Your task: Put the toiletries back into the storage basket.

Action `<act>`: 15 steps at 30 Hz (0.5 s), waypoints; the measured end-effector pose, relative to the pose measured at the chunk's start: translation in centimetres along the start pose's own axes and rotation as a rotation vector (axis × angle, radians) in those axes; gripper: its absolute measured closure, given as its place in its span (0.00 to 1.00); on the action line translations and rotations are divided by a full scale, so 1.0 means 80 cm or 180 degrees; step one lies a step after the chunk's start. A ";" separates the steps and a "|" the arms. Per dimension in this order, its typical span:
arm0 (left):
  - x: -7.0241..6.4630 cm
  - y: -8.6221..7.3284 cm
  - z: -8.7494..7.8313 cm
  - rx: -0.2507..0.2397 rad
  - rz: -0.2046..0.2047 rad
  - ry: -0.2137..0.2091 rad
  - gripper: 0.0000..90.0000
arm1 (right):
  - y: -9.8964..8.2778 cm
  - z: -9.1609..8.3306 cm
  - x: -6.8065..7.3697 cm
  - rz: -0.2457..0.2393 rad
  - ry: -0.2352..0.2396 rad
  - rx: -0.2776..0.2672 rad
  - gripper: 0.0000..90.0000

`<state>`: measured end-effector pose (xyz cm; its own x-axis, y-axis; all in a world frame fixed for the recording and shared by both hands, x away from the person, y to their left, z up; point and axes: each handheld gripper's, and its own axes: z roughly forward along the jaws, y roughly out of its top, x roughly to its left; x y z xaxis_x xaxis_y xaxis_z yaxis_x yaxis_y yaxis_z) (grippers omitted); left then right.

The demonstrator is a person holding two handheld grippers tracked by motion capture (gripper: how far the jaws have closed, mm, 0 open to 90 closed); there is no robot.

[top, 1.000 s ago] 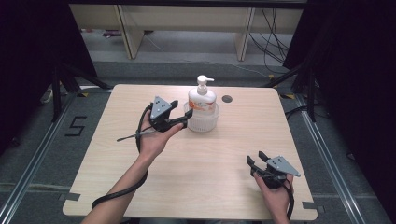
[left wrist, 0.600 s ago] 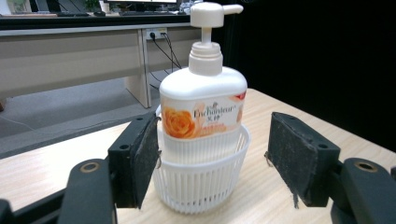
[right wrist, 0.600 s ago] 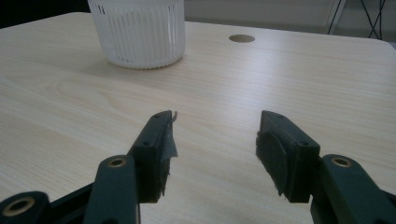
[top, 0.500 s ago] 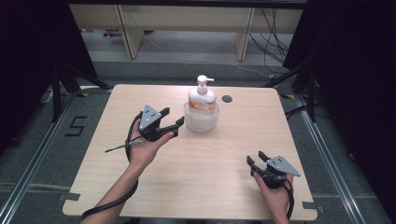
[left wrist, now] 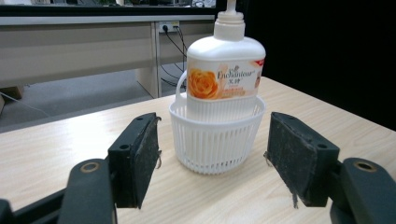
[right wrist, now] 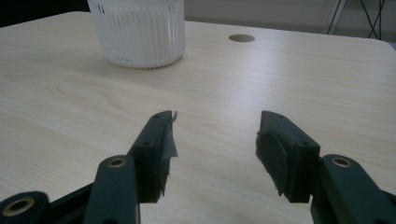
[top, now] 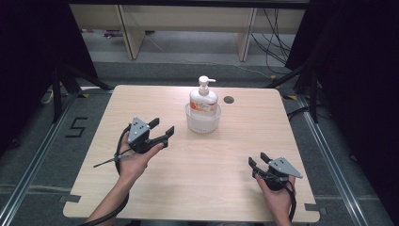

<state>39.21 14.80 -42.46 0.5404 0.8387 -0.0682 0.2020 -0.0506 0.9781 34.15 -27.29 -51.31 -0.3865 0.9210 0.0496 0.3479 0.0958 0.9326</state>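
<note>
The left gripper is held with its fingers spread and empty; the right gripper is likewise parted over bare table. Just ahead of the left fingers a bottle is seated upright in a basket. The ribbed basket is judged light and flexible, the bottle heavier and smooth; a grip across the basket wall is advised. Beyond, a hole is seen; nothing obstructs.

Lab or test cell, not a home. Evidence: bare light-wood worktop with a cable pass-through hole, standing alone on grey floor with metal rails running down both sides. A "5" is marked on the floor at left, with tape marks near the worktop corners. Black curtains screen both sides. Behind: plain desks with loose cables trailing and a wall socket.
</note>
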 end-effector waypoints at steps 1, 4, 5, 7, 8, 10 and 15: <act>0.000 -0.002 -0.002 0.0000 -0.0003 0.0014 0.37 | 0.000 0.000 0.000 -0.0003 0.0001 0.0001 0.51; 0.003 -0.009 -0.007 -0.0004 0.0024 0.0022 0.37 | -0.001 0.001 0.000 -0.0008 0.0009 -0.0034 0.51; 0.004 -0.012 -0.008 0.0003 0.0042 0.0022 0.37 | -0.001 0.001 0.000 -0.0006 0.0011 -0.0032 0.51; 0.007 -0.019 -0.010 0.0014 0.0036 0.0031 0.37 | -0.001 0.001 0.000 -0.0002 0.0024 -0.0031 0.51; 0.010 -0.022 -0.011 0.0008 0.0030 0.0038 0.37 | -0.001 0.002 -0.001 -0.0040 -0.0004 -0.0053 0.51; 0.015 -0.029 -0.014 0.0046 0.0034 0.0066 0.37 | -0.001 0.002 -0.001 -0.0038 -0.0005 -0.0051 0.51; 0.027 -0.045 -0.021 0.0098 -0.0031 0.0126 0.37 | 0.000 0.000 0.000 -0.0049 -0.0021 0.0011 0.51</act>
<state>38.31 17.70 -45.83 0.5055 0.8601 -0.0693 0.2324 -0.0584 0.9709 34.13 -27.31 -51.33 -0.3861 0.9219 0.0328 0.3450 0.1113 0.9320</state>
